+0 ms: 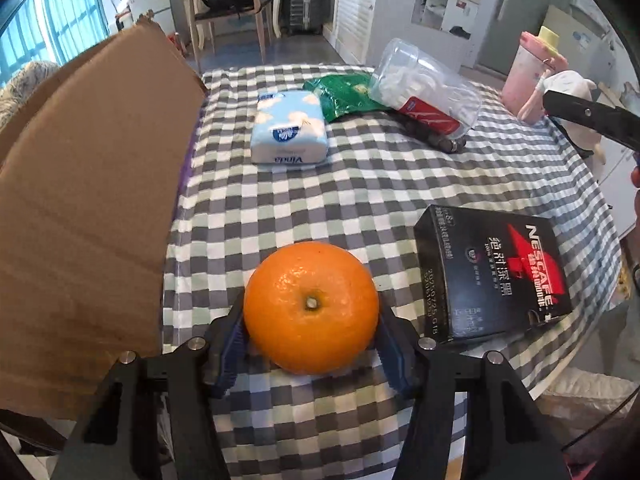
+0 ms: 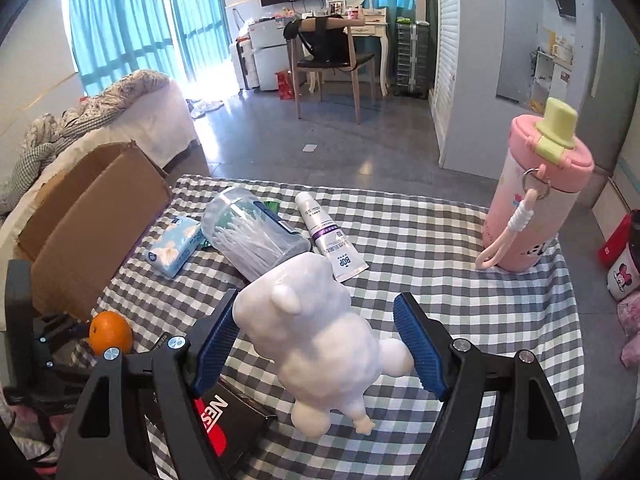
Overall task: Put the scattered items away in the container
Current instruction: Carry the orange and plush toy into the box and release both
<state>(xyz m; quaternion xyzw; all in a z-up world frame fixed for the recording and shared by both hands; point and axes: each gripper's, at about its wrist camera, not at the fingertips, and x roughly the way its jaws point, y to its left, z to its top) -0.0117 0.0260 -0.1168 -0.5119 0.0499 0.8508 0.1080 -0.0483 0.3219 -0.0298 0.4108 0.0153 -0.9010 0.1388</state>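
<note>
An orange [image 1: 311, 304] sits between the blue pads of my left gripper [image 1: 311, 310], which is shut on it just above the checked cloth, beside the brown cardboard box [image 1: 80, 200]. The same orange [image 2: 110, 332] shows low on the left in the right wrist view, next to the box [image 2: 92, 224]. My right gripper [image 2: 316, 300] is shut on a white plush toy [image 2: 320, 332] that hangs above the table. A black Nescafe box [image 1: 492, 276], a blue tissue pack [image 1: 288, 128], a green packet [image 1: 344, 94] and a clear jar of cotton swabs [image 1: 424, 88] lie on the cloth.
A white tube [image 2: 328, 236] lies beside the jar. A pink bottle [image 2: 536, 192] stands upright at the table's far right corner. The table [image 2: 440, 272] has a grey and white checked cloth. A bed is at the left, and a chair and desk stand beyond the table.
</note>
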